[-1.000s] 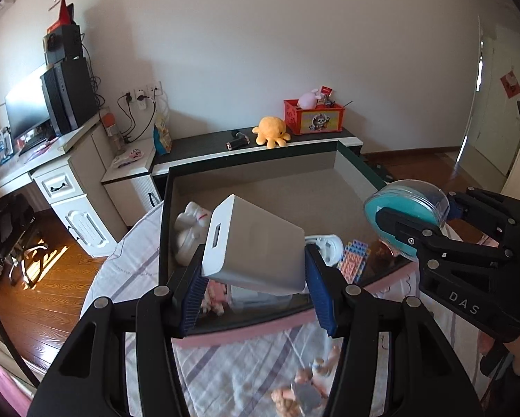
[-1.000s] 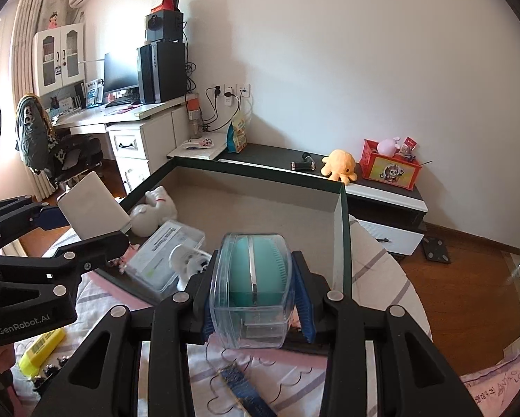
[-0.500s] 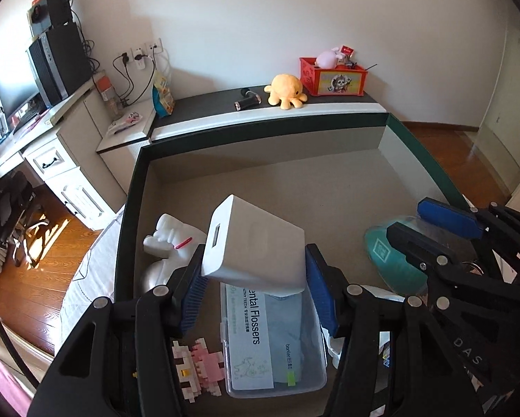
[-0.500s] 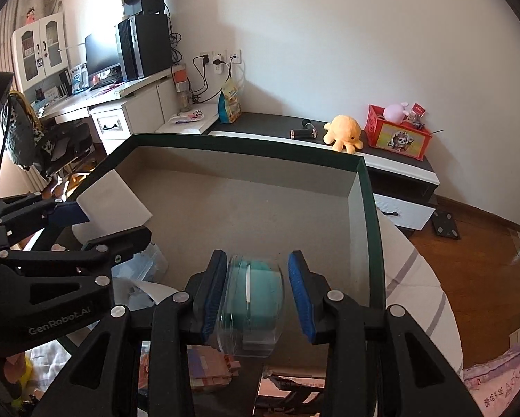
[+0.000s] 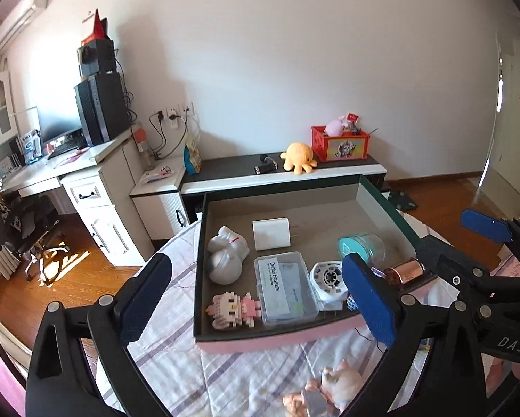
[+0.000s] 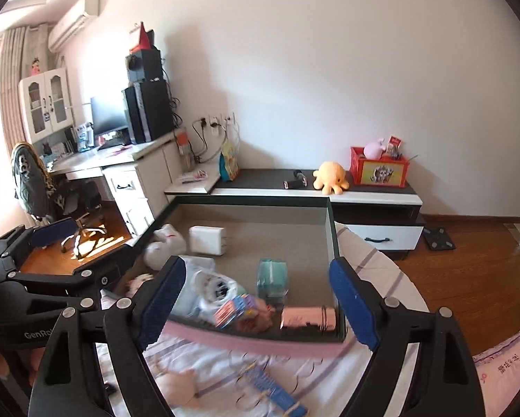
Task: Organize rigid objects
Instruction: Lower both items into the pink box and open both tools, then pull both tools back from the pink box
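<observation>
A shallow box (image 5: 385, 205) with a pink front rim sits on the bed. Inside lie a white charger block (image 5: 271, 233), a clear case with a teal pad (image 5: 361, 246), a floss box (image 5: 286, 286), a white figure (image 5: 225, 255), a pink brick figure (image 5: 234, 307) and a copper cylinder (image 5: 405, 269). My left gripper (image 5: 256, 299) is open and empty, held back in front of the box. My right gripper (image 6: 260, 304) is open and empty, also before the box; the charger (image 6: 207, 239) and teal case (image 6: 272, 276) show beyond it.
A striped bedsheet (image 5: 176, 295) lies under the box. A small pink toy (image 5: 329, 387) and a blue strip (image 6: 274, 387) lie on the sheet near me. A low cabinet (image 5: 281, 173) with a yellow plush and a red box stands behind, and a desk (image 5: 86, 170) at the left.
Both grippers opened and drew back out of the box. The white charger block and the teal case now lie on the box floor.
</observation>
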A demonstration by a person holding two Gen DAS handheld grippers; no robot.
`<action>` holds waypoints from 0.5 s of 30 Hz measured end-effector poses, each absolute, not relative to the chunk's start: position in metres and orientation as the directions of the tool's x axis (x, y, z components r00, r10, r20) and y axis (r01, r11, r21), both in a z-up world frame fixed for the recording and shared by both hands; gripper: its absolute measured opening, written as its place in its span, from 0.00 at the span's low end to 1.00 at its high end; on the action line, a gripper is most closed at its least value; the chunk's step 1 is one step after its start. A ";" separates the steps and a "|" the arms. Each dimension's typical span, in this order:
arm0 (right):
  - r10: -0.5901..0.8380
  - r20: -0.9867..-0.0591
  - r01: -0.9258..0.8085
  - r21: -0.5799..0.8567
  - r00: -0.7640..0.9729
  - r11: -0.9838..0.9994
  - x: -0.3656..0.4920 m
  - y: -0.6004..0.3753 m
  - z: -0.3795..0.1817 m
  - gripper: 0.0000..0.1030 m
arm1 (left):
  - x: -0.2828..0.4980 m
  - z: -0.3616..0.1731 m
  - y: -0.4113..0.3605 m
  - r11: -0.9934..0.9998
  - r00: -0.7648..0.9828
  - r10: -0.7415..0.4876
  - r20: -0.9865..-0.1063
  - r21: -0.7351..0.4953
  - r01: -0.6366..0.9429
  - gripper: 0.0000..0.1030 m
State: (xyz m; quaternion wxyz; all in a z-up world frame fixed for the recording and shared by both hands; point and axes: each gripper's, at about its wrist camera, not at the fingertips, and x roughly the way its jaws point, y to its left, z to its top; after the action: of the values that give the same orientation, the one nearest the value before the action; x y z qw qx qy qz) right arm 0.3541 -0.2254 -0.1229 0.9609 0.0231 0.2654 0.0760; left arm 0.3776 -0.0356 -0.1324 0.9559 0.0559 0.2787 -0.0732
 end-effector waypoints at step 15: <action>0.101 -0.378 -0.093 0.040 0.920 0.995 0.185 -0.195 -0.078 0.88 | 0.196 -0.091 -0.003 0.994 0.926 -0.071 -0.370 0.050 0.097 0.97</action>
State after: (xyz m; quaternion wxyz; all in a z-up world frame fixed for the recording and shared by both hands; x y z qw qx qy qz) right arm 0.1845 -0.1954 -0.0781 0.9798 0.0108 0.1934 0.0494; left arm 0.1958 -0.0026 -0.0912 0.9809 0.0337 0.1870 -0.0428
